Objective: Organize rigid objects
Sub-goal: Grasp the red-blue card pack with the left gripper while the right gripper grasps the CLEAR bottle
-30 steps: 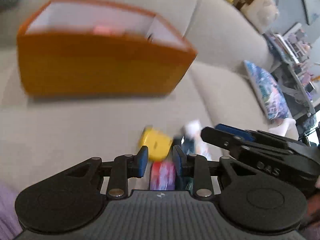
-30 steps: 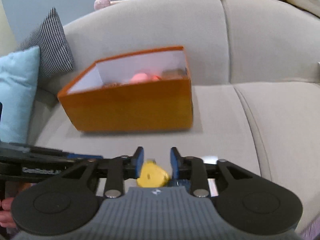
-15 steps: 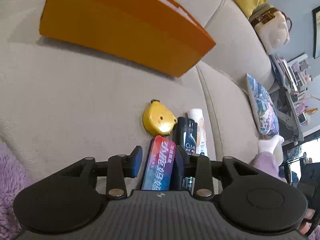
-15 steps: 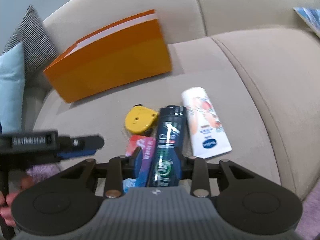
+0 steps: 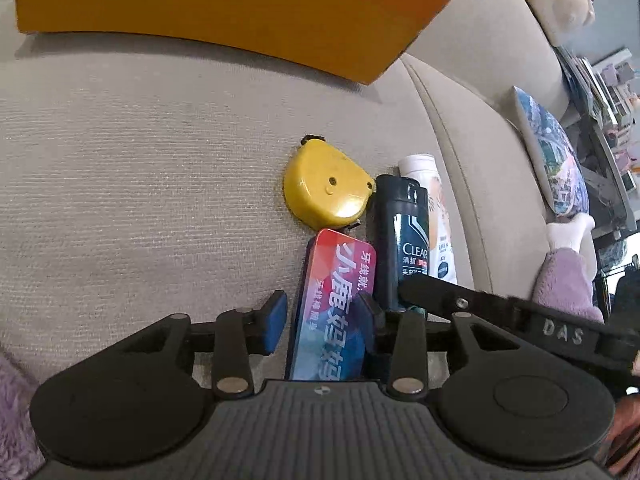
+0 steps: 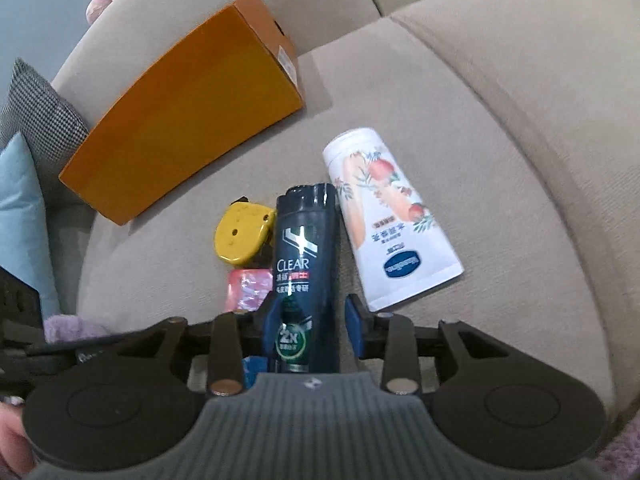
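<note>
Your left tongs (image 5: 322, 314) are opening astride the red toothpaste box (image 5: 334, 308) on the sofa seat (image 5: 140, 184); your right tongs (image 6: 308, 318) are opening around the crowding CLEAR shampoo bottle (image 6: 305, 248). Yellow tape measure (image 5: 326, 190) and orange box (image 5: 224, 12) are lying beyond.

Left hand-held gripper (image 5: 320, 322): black linkage arms, silver pivot screws, blue pads on the fingertips (image 5: 274, 320), ribbed grey housing between two round black discs; right hand-held gripper (image 6: 309, 326) built alike, white "DAS" lettering along its arm; fluffy lilac sleeve (image 5: 566, 280) showing.
</note>
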`<state>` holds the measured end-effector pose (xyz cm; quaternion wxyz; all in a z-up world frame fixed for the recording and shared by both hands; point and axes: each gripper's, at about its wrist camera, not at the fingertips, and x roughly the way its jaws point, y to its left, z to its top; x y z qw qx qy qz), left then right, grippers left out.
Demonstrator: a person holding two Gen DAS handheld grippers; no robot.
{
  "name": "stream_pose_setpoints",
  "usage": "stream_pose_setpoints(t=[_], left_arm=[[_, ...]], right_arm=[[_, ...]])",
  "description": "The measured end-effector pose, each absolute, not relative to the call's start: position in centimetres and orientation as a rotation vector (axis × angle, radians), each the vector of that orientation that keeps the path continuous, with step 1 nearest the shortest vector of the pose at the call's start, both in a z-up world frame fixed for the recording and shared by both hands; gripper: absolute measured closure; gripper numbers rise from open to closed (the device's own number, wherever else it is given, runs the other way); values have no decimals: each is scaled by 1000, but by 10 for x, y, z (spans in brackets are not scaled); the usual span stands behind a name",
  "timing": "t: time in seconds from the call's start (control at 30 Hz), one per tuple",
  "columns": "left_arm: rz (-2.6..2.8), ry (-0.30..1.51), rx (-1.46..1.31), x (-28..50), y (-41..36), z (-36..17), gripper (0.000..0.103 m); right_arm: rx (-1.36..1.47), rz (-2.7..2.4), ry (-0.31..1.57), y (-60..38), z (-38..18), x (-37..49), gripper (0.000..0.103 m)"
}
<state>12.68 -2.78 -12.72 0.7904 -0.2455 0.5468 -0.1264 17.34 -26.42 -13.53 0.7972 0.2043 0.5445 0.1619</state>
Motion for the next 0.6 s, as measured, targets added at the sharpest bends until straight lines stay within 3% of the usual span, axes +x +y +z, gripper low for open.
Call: stream_pose_setpoints(t=[0.27,0.6], left_arm=[[-312,1164,-501,130,-34,-129,55],[-316,1131,-467,114,-34,-106,83]], right_arm=[[462,369,1192,-259,-145,183,68],[397,378,1187,-249,-134,171,68]])
